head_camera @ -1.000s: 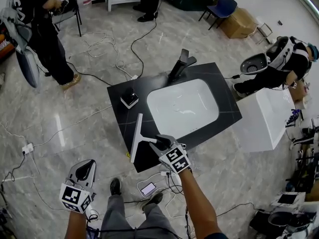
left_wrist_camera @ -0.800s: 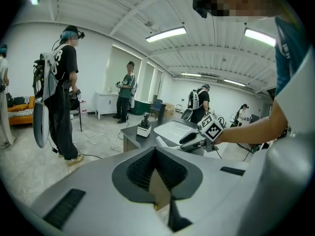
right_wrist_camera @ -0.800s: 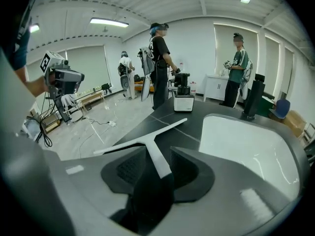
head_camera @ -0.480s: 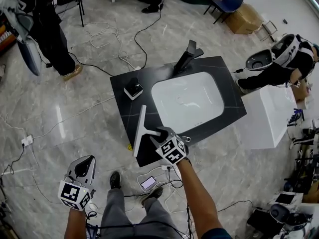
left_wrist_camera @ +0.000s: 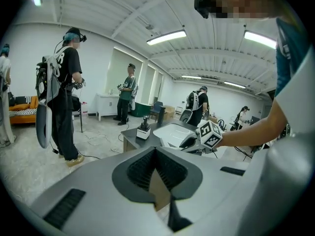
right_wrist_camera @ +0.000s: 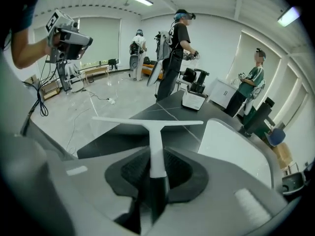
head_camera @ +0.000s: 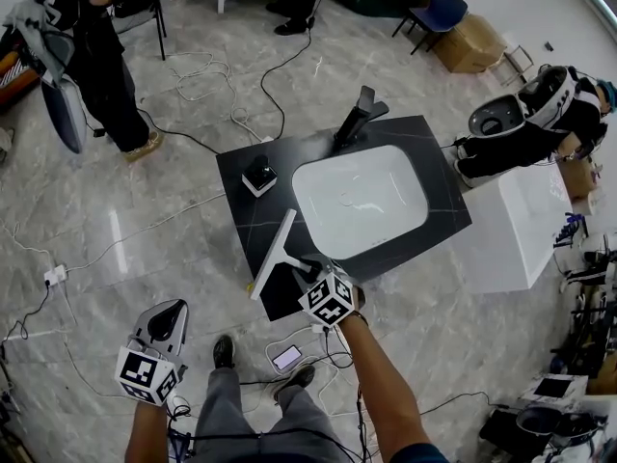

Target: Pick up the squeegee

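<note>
Black stone makes the bench [head_camera: 241, 186], and the white basin [head_camera: 362, 201] takes most of its top, so only a narrow strip stays free at the near left corner. The squeegee [head_camera: 273, 254] lies flat on that strip, with its blade along the left edge and its handle pointing to me. I think this is why I reach from the near side with the claw tilted down. My right claw [head_camera: 305, 278] has just been closing and is now clenched on the handle, which runs straight between the pads [right_wrist_camera: 133, 170]. As far as I can judge, the blade is not lifted yet. My left claw [head_camera: 170, 316] hangs low over the floor, to the near left of the bench. It is closed with nothing inside and well apart, so it does not disturb. The tap [head_camera: 355, 119] and the small dispenser [head_camera: 258, 177] stand at the far side, well apart from the squeegee, so nothing blocks the way up.
</note>
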`<state>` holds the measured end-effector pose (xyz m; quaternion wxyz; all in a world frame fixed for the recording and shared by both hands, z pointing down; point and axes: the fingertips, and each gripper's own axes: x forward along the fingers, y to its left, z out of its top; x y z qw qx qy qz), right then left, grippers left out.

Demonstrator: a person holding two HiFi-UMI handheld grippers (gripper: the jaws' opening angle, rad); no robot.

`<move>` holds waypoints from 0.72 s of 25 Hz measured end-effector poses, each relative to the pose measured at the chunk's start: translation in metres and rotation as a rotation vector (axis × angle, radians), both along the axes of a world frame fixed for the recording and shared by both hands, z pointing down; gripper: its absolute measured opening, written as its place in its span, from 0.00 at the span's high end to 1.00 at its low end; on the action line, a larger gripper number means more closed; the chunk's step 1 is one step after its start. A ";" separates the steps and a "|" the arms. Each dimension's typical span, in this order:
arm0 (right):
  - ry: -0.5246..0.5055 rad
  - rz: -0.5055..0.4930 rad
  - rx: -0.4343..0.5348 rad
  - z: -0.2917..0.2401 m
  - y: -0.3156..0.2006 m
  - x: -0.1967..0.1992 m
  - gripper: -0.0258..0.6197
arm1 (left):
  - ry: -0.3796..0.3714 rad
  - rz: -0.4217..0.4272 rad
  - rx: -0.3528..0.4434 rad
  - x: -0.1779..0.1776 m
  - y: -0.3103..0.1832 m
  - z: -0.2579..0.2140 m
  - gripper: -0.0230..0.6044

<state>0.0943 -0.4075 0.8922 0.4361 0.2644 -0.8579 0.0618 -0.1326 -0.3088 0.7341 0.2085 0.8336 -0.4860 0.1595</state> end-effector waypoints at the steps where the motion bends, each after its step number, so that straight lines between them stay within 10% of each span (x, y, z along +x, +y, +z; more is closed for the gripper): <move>1: -0.018 0.021 0.004 -0.007 0.003 0.001 0.81 | 0.000 0.003 0.005 0.001 0.000 -0.005 0.95; 18: -0.268 0.320 0.133 -0.177 0.050 0.057 0.81 | -0.016 0.099 0.124 0.037 -0.004 -0.094 0.95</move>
